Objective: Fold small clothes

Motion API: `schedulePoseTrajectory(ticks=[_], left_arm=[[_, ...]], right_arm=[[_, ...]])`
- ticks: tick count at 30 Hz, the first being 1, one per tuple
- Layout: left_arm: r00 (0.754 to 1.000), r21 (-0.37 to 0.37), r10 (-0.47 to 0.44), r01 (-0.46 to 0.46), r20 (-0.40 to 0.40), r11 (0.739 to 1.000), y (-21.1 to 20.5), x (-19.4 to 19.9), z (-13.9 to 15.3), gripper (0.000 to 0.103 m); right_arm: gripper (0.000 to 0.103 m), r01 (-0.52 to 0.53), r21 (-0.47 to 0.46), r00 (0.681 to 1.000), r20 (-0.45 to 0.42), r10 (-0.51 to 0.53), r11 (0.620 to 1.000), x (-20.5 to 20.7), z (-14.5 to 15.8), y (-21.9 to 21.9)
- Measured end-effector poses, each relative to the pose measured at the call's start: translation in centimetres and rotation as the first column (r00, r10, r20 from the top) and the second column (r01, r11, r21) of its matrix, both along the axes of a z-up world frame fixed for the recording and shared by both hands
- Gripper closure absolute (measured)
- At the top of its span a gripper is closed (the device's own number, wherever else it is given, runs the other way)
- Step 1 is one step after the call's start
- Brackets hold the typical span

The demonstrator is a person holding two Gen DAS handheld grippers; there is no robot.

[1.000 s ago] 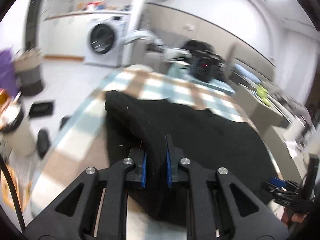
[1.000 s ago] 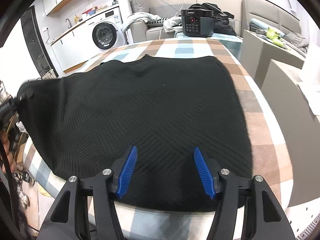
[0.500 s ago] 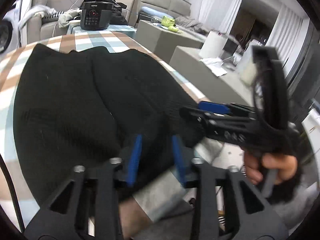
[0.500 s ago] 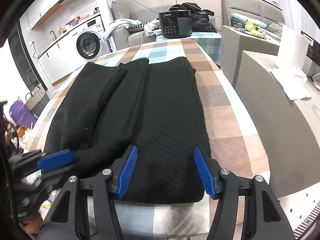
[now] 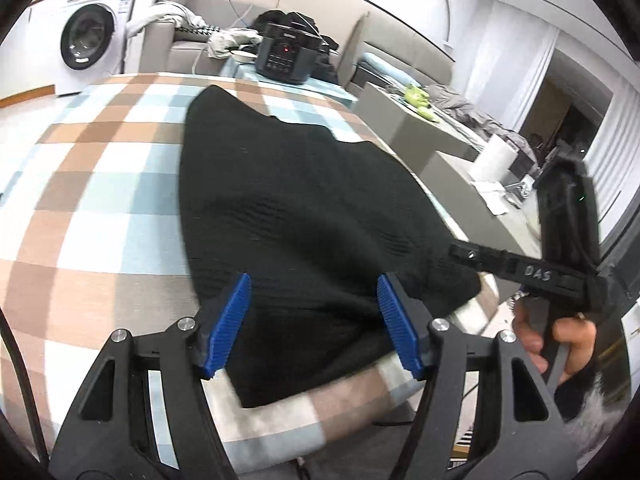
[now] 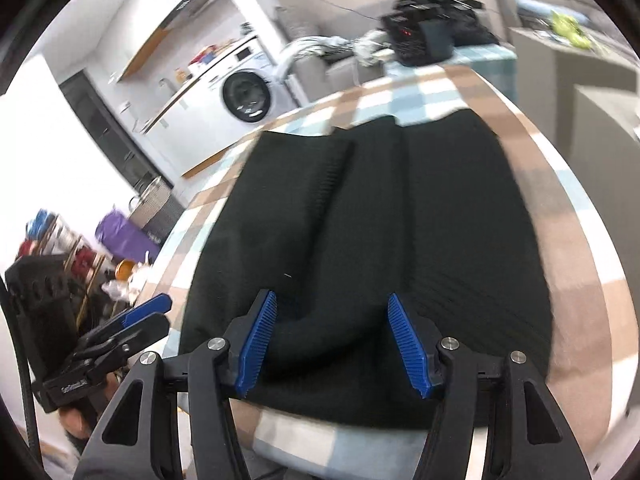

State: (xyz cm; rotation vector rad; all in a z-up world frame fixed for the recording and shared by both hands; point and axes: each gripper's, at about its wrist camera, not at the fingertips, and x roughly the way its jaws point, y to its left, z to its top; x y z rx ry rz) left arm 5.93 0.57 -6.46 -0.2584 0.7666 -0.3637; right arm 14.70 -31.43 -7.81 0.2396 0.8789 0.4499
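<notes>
A black knit garment lies folded lengthwise on the checked tablecloth, with a soft ridge running down it. My left gripper hovers over the garment's near edge. Its jaws are opening and the blue pads touch no cloth. My right gripper sits at the same near edge further right, its jaws closing. A raised roll of black cloth lies between its pads, which do not visibly pinch it. Each view shows the other gripper at its side: the right one, the left one.
A black multicooker stands at the table's far end, with a grey sofa and clothes behind. Grey cabinets run along the right of the table. A washing machine, a basket and floor clutter are at the left. The table's near edge is just below the grippers.
The left gripper carried the garment's left edge over to the right, then opened and let it go. The garment now lies narrower. The right gripper's jaws have narrowed slightly.
</notes>
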Motion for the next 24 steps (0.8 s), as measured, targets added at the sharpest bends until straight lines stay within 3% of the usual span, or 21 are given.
schedulePoseTrajectory(ticks=[2, 8, 12, 14, 18, 21, 23, 24], left_arm=[[1.0, 0.02, 0.01, -0.01, -0.008, 1.0, 0.8, 0.3, -0.4, 0.04], [0.995, 0.074, -0.08, 0.085, -0.062, 0.994, -1.8, 0.3, -2.1, 0.04], [0.99, 0.141, -0.114, 0.125, -0.081, 0.982, -3.4, 0.0, -3.2, 0.04], [0.989, 0.151, -0.114, 0.127, -0.089, 0.98, -3.4, 0.1, -3.8, 0.04], [0.989, 0.142, -0.112, 0.125, -0.097, 0.982, -3.2, 0.1, -3.9, 0.04], [0.99, 0.137, -0.103, 0.116, -0.099, 0.984, -2.8, -0.3, -3.8, 0.04], [0.99, 0.124, -0.091, 0.104, -0.104, 0.987, -2.3, -0.5, -3.7, 0.04], [0.991, 0.118, -0.084, 0.096, -0.106, 0.988, -2.1, -0.5, -3.6, 0.04]], right_arm=[[0.059, -0.033, -0.011, 0.999, 0.005, 0.034, 0.999, 0.8, -0.1, 0.9], [0.06, -0.139, -0.189, 0.983, -0.143, 0.113, 0.972, 2.8, -2.7, 3.1], [0.06, -0.158, -0.205, 0.979, -0.161, 0.126, 0.966, 1.6, -2.8, 2.2], [0.06, -0.142, -0.159, 0.981, -0.151, 0.118, 0.977, 1.9, -2.4, 1.7], [0.06, -0.126, 0.026, 0.984, -0.122, 0.129, 0.992, 3.4, -2.2, 1.6], [0.06, -0.113, 0.168, 0.974, -0.175, 0.142, 0.979, 5.6, -3.8, 2.1], [0.077, -0.091, 0.239, 0.964, -0.224, 0.146, 0.967, 6.9, -5.1, 2.4], [0.098, -0.088, 0.258, 0.96, -0.237, 0.152, 0.962, 7.4, -5.5, 2.6]])
